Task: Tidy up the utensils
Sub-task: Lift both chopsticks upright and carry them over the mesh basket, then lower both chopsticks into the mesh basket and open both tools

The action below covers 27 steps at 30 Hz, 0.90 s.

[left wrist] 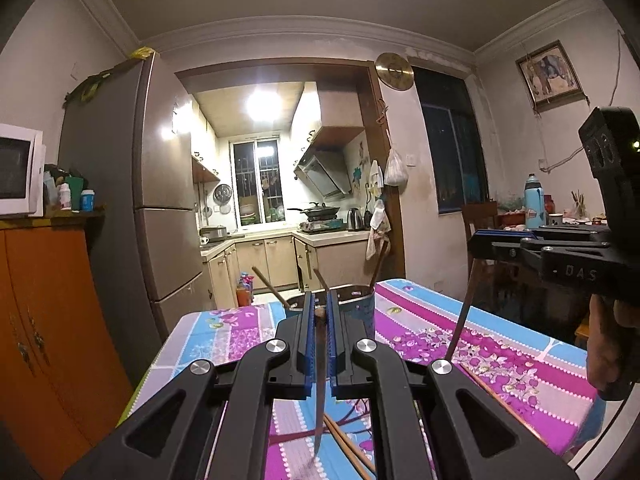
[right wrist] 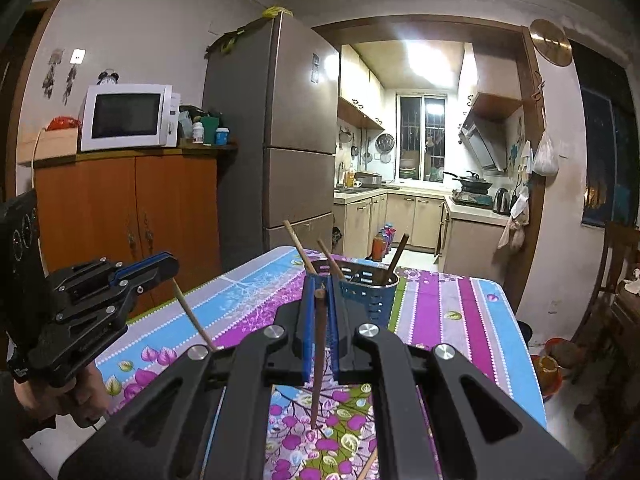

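Three chopsticks already in utensil holder (right wrist: 370,286); left gripper (left wrist: 319,312) and right gripper (right wrist: 320,292) fingers each pinching one chopstick; more chopsticks (left wrist: 344,444) left on tabletop (right wrist: 460,312).

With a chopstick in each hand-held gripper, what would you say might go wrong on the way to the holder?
Each chopstick is pinched near its top and hangs loosely, so it may swivel or slip. The holder already has three sticks leaning across it, which could block entry. Both hand-held grippers converge on one opening and might collide.

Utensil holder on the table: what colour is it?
Blue utensil holder with slotted sides, clearest in the right wrist view.
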{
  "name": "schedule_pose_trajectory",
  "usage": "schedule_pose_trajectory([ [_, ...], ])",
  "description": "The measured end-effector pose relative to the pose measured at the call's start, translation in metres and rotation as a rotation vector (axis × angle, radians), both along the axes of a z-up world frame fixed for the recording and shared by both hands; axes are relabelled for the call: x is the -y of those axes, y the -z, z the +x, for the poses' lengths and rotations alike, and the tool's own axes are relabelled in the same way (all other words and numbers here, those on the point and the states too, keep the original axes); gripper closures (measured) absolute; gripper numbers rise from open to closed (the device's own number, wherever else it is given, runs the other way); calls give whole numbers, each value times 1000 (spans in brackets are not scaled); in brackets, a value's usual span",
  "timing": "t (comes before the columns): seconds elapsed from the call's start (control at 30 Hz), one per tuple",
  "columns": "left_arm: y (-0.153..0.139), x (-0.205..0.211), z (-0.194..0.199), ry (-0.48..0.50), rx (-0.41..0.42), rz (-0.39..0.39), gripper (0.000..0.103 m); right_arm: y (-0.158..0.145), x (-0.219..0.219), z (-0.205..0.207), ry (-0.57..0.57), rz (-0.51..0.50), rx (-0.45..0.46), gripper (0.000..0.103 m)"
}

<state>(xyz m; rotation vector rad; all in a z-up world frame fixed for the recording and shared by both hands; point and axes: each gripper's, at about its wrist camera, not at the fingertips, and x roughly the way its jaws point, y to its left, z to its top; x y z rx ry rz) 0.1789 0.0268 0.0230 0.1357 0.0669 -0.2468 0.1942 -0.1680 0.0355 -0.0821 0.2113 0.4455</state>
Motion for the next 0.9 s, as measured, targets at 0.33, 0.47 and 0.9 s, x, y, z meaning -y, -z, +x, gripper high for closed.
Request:
schedule_pose_trajectory([
  [0.33,-64,-3,37,14,-19,-20,96,-51,12,43,11,20,-39,98],
  [0.47,-94,-8,56,20,-22,-56,96,-73,13,57,11,24,-42,98],
  [0.9,-184,-1,119,7,39,-103,96,-158,10,119,51,16,-4,98],
])
